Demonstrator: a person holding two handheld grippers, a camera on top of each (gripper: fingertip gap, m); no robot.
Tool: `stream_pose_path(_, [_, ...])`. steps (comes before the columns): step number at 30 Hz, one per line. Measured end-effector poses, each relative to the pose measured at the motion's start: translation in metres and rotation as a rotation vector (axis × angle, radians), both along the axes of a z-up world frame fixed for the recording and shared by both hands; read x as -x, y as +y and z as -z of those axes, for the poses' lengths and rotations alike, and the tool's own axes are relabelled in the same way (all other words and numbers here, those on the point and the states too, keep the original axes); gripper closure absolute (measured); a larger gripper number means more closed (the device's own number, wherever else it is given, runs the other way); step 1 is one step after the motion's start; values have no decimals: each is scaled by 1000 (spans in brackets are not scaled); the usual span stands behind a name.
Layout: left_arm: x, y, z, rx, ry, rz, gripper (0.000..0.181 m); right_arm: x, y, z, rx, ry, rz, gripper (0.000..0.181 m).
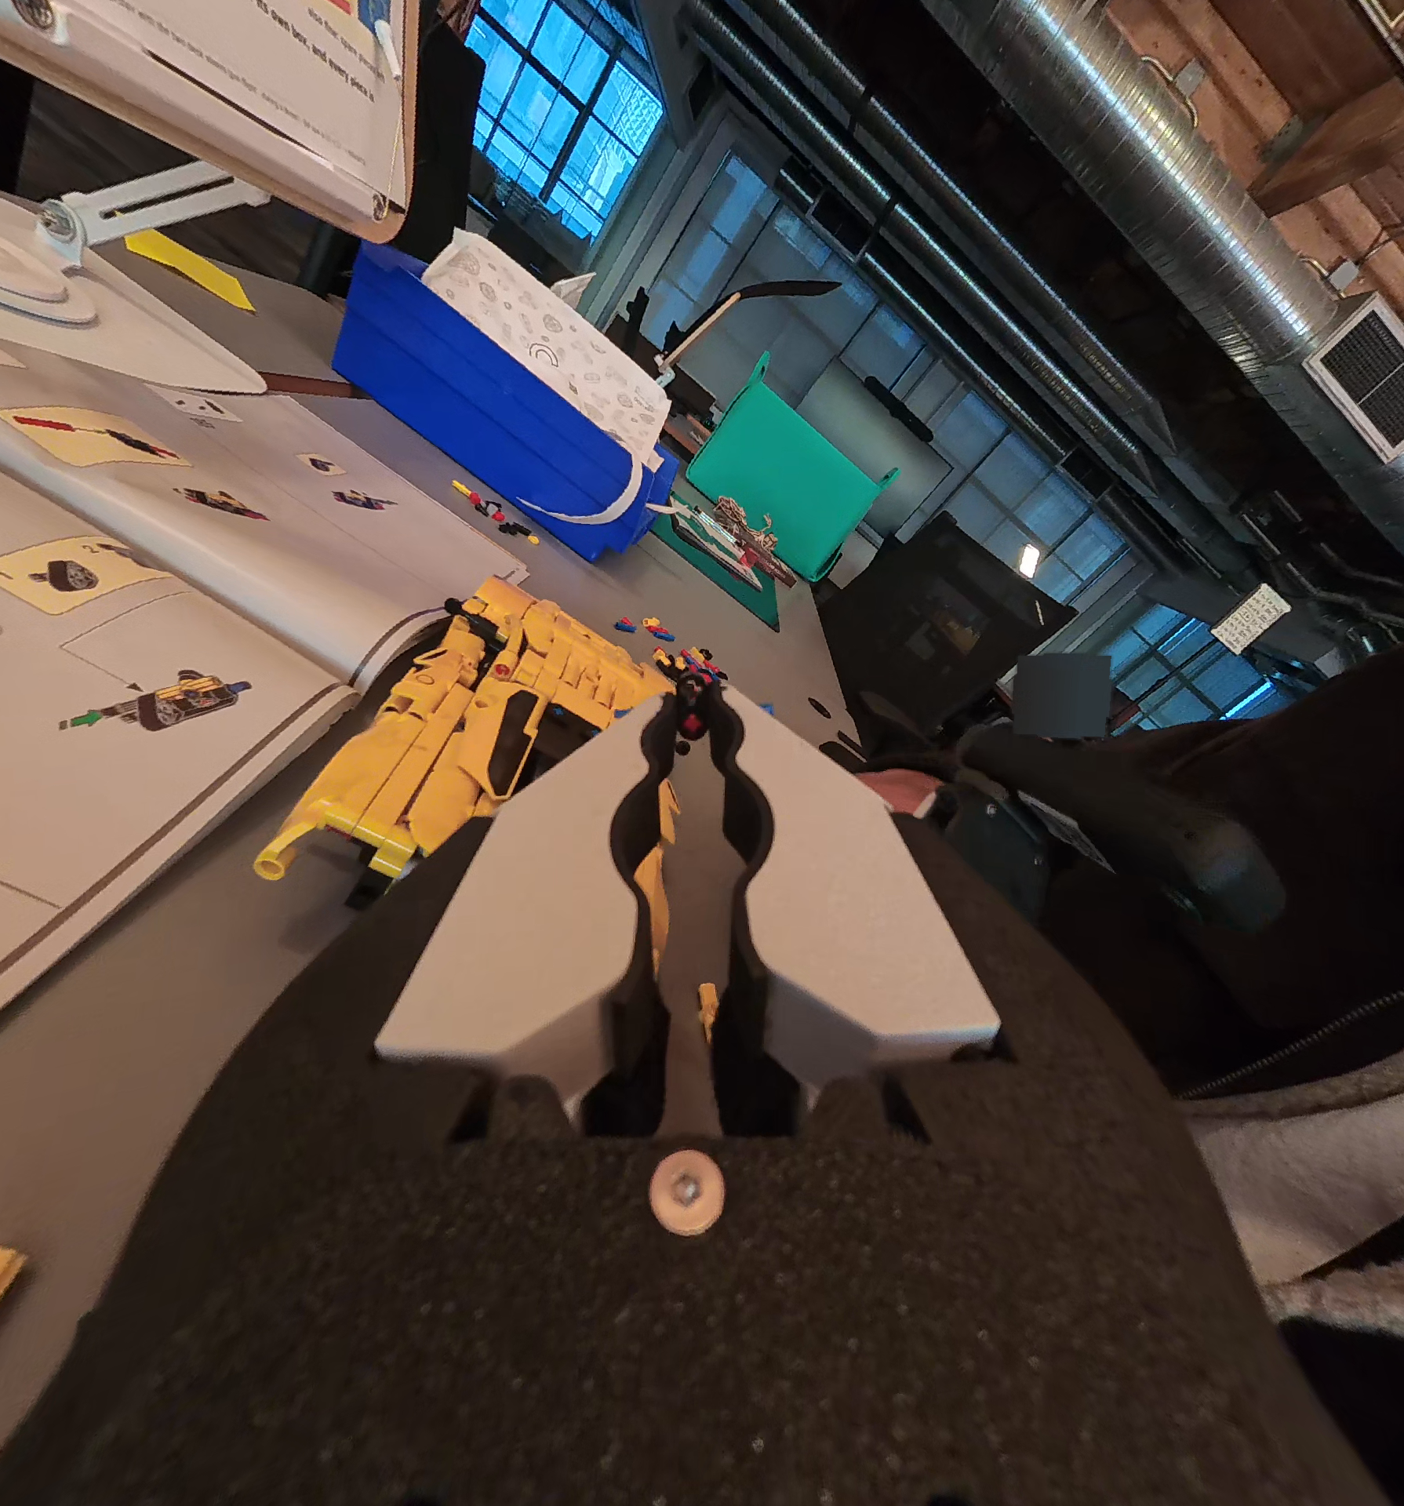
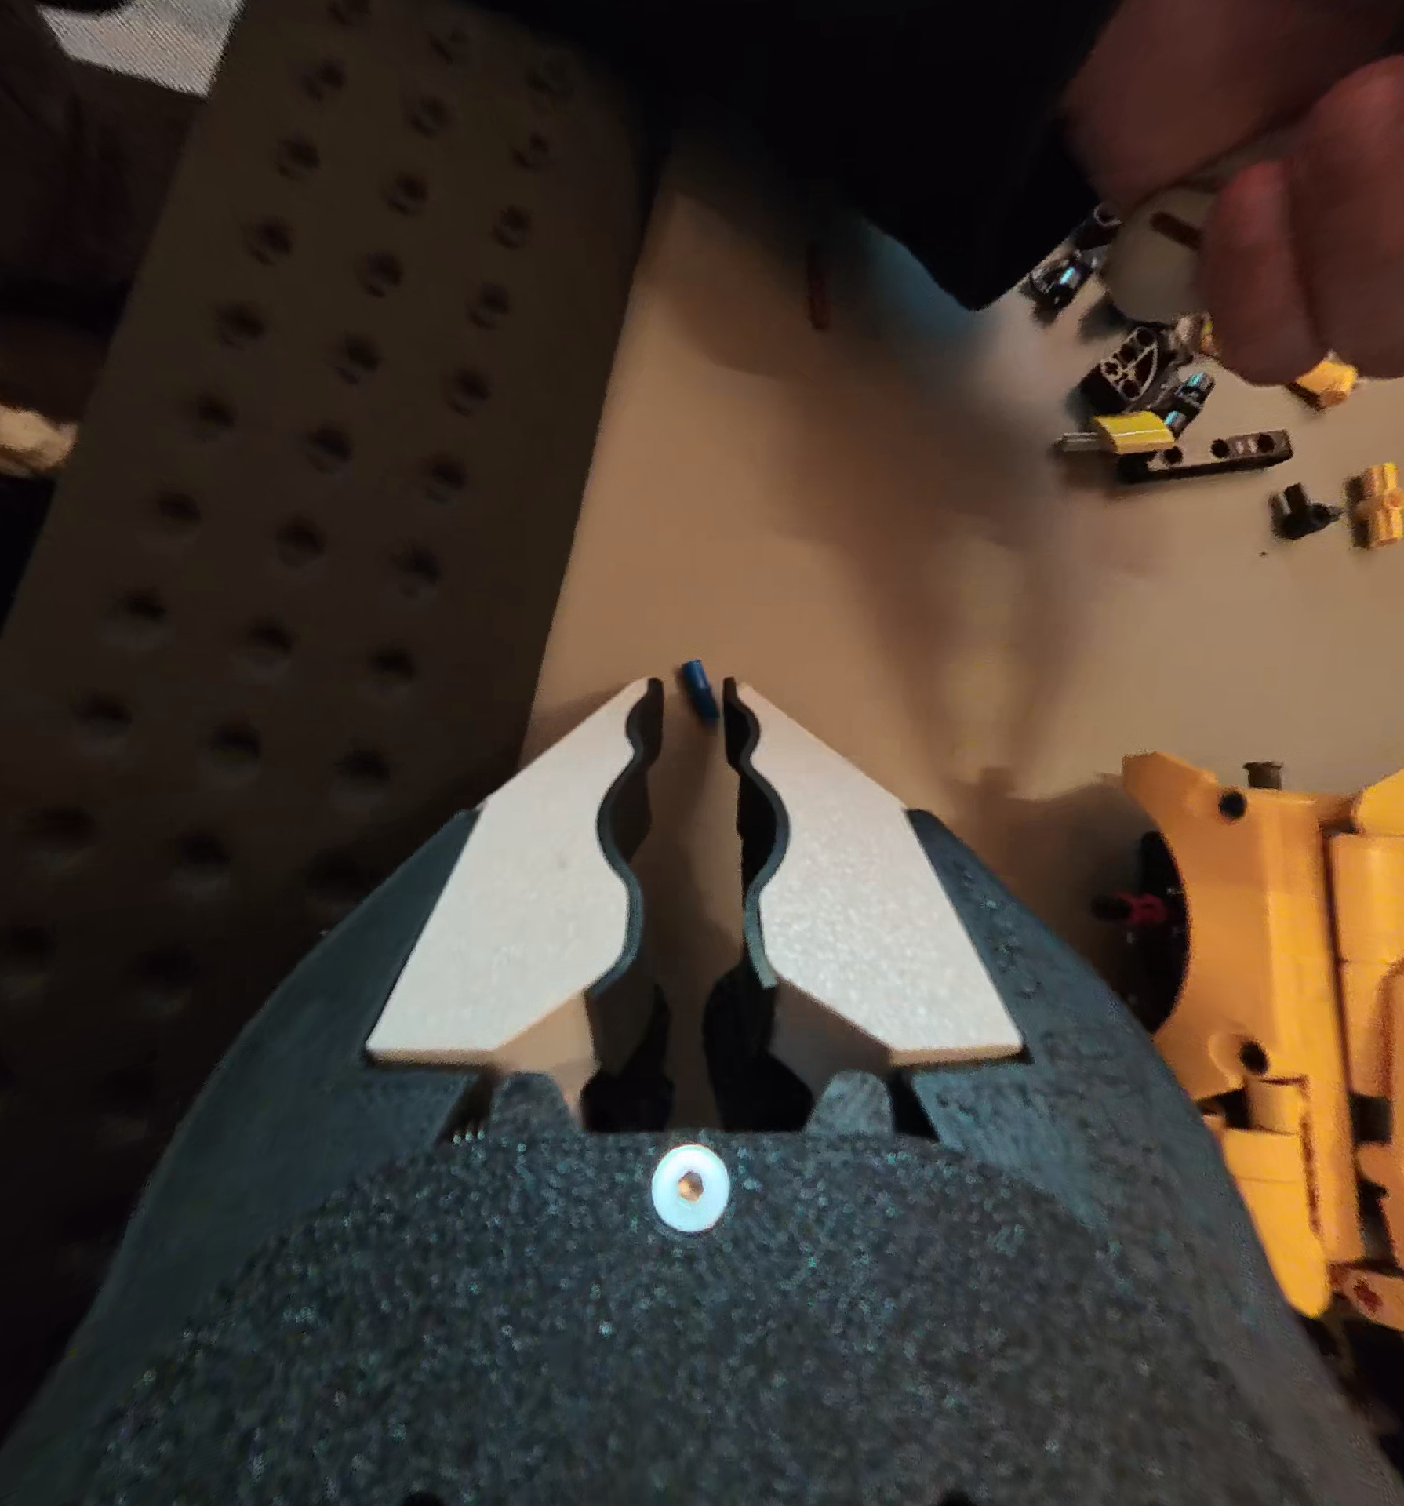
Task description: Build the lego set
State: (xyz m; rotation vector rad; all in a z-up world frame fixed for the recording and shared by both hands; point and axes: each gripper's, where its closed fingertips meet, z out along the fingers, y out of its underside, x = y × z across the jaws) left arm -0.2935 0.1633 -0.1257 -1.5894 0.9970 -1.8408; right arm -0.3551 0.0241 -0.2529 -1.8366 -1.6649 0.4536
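The right gripper [image 2: 689, 693] has its fingers slightly parted around a small blue pin [image 2: 699, 702] on the worktop [image 2: 805, 505]; I'd close squarely on it. The left gripper [image 1: 695, 709], narrowly open, seems empty near the yellow lego model [image 1: 470, 733]. Loose pieces [image 2: 1171, 440] and a hand [image 2: 1318, 220] lie well clear.
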Motion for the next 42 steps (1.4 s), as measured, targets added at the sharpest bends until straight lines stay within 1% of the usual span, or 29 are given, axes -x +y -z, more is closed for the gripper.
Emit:
stream_pose_path(3, [-1,-1,0,-3,2,5,174,4,2,-1,16,-37,-13,167])
stream_pose_path(5, [0,-1,0,-6,1,6,174,3,4,3,41,-84,-23,168])
stream_pose_path(7, [0,-2,-1,-5,-1,8,175,3,6,5,68,-102,-28,176])
stream_pose_path(10, [0,-2,-1,-8,-4,10,175,2,4,5,159,-97,-26,177])
stream_pose_path(11, [0,-2,-1,-8,-5,11,175,2,4,5,162,-99,-27,177])
stream_pose_path(12, [0,-3,-2,-4,-12,16,175,3,5,0,155,-67,-28,177])
stream_pose_path(13, [1,-4,-4,3,-28,23,175,8,9,-15,132,36,-9,178])
stream_pose_path(14, [1,-6,-9,14,-55,34,175,11,15,-40,111,181,21,178])
stream_pose_path(15, [2,-9,-13,28,-86,49,175,8,24,-71,80,343,57,178])
stream_pose_path(16, [3,-12,-17,39,-113,69,175,-1,36,-104,27,509,116,179])
stream_pose_path(18, [2,-21,-23,49,-154,112,175,-35,60,-164,-66,838,249,179])
stream_pose_path(19, [1,-28,-25,46,-167,139,175,-52,68,-183,-69,983,302,179])
stream_pose_path(20, [-1,-36,-25,29,-167,168,175,-65,77,-188,-39,1070,354,179])
stream_pose_path(23, [-13,-60,-12,-109,-98,209,174,-72,92,-170,90,1124,440,179])
stream_pose_path(24, [-17,-65,-7,-154,-74,206,174,-70,92,-168,118,1131,433,179])
stream_pose_path(27, [-23,-69,0,-249,-38,173,174,-60,93,-150,192,1049,440,179])
stream_pose_path(30, [-23,-64,4,-317,-10,132,174,-58,95,-140,194,1001,466,179])
stream_pose_path(32, [-22,-60,0,-317,-26,111,174,-60,97,-137,165,961,472,179])
stream_pose_path(42, [-19,-58,-2,-324,-24,105,174,-66,96,-137,157,972,464,179])
